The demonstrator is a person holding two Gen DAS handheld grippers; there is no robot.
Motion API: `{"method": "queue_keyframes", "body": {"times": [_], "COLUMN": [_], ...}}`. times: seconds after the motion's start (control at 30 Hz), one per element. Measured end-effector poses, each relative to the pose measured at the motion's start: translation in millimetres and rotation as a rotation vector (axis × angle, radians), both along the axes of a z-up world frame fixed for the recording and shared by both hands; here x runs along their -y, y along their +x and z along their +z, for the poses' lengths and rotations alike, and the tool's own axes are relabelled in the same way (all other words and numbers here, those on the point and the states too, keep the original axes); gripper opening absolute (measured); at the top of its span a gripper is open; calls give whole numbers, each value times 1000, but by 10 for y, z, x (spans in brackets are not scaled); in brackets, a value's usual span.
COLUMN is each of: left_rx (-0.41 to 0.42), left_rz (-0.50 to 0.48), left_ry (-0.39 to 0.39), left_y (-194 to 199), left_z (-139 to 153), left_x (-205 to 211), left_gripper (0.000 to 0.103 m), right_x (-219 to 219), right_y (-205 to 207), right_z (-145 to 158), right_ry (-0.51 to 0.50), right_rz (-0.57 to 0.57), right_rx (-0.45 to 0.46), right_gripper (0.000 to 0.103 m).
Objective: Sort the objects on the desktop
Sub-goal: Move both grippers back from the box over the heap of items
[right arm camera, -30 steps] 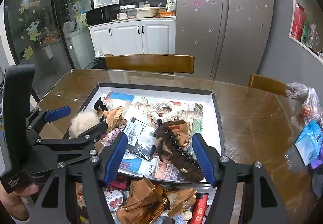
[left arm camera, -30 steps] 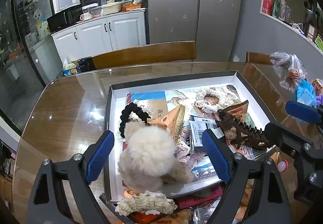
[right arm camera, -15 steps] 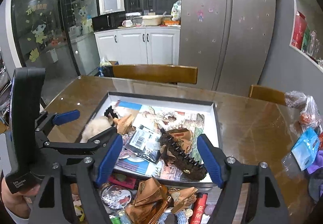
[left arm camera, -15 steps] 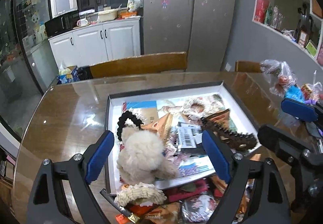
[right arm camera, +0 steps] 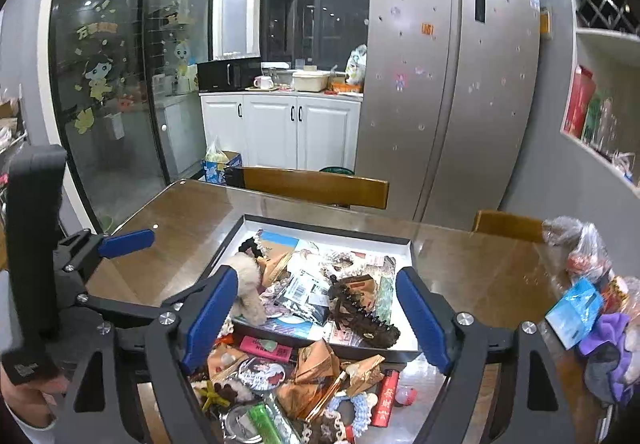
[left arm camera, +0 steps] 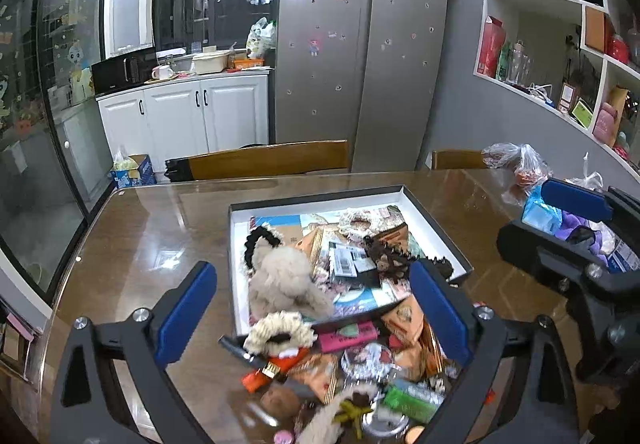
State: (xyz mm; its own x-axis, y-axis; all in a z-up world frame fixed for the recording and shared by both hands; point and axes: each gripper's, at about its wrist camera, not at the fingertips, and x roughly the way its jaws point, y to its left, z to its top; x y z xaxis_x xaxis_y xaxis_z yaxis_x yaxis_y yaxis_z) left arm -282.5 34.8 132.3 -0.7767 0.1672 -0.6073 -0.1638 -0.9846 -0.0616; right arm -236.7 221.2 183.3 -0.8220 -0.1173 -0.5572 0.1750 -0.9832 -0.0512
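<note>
Kitchen table (left arm camera: 132, 252): both grippers hover, jaws opening and empty, left gripper (left arm camera: 312, 314) near the fluffy toy (left arm camera: 282, 278), right gripper (right arm camera: 316, 318) near the brown claw clip (right arm camera: 362, 314) in the tray (left arm camera: 436, 224).

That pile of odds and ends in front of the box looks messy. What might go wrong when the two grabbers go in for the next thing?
The loose pile is tangled, so a grab may lift a neighbour too. The box is already heaped; the brown claw clip lies near its front edge and could slip out. Both the left gripper and the right gripper are opening, empty and close together, so they might bump.
</note>
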Motion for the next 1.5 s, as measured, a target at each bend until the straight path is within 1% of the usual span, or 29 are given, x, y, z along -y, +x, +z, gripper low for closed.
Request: {"method": "queue_keyframes", "body": {"times": [0.2,0.33,0.43,0.5,0.6,0.67,0.73,0.8,0.87,0.97,1.1,1.27,1.43,1.5], "left_rx": [-4,27,46,53,92,100,103,113,120,126,150,179,190,196], "left_rz": [18,24,46,66,41,28,9,-19,-55,-73,-72,-69,-50,-59], "left_ry": [-4,27,20,20,53,40,3,-18,-28,-64,-72,-42,-75,-82], "left_y": [351,566,756,858,985,1044,1092,1113,1130,1119,1057,954,857,818], "left_z": [35,-115,-304,-433,-637,-744,-842,-919,-997,-1084,-1220,-1348,-1444,-1472], "left_x": [175,281,359,403,424,379,278,164,59,-45,-74,-16,-25,-44], "left_gripper": [98,98,98,98,98,98,98,98,98,98,98,98,98,98], "right_x": [26,-7,-117,-174,-251,-304,-357,-372,-354,-267,-135,-122,-107,-101], "right_y": [311,533,692,747,840,884,929,957,992,1013,973,910,812,767], "right_z": [84,47,-127,-287,-522,-660,-775,-867,-942,-1074,-1243,-1368,-1521,-1584], "right_ry": [1,-6,-73,-118,-141,-156,-180,-196,-196,-188,-129,-119,-103,-97], "right_rz": [-11,-20,-31,-20,-36,-44,-64,-65,-66,-44,-28,-2,16,29], "right_rx": [-17,-23,0,35,72,98,122,141,140,154,187,218,267,287], "right_gripper": [83,83,83,84,83,83,83,84,83,84,84,84,84,84]}}
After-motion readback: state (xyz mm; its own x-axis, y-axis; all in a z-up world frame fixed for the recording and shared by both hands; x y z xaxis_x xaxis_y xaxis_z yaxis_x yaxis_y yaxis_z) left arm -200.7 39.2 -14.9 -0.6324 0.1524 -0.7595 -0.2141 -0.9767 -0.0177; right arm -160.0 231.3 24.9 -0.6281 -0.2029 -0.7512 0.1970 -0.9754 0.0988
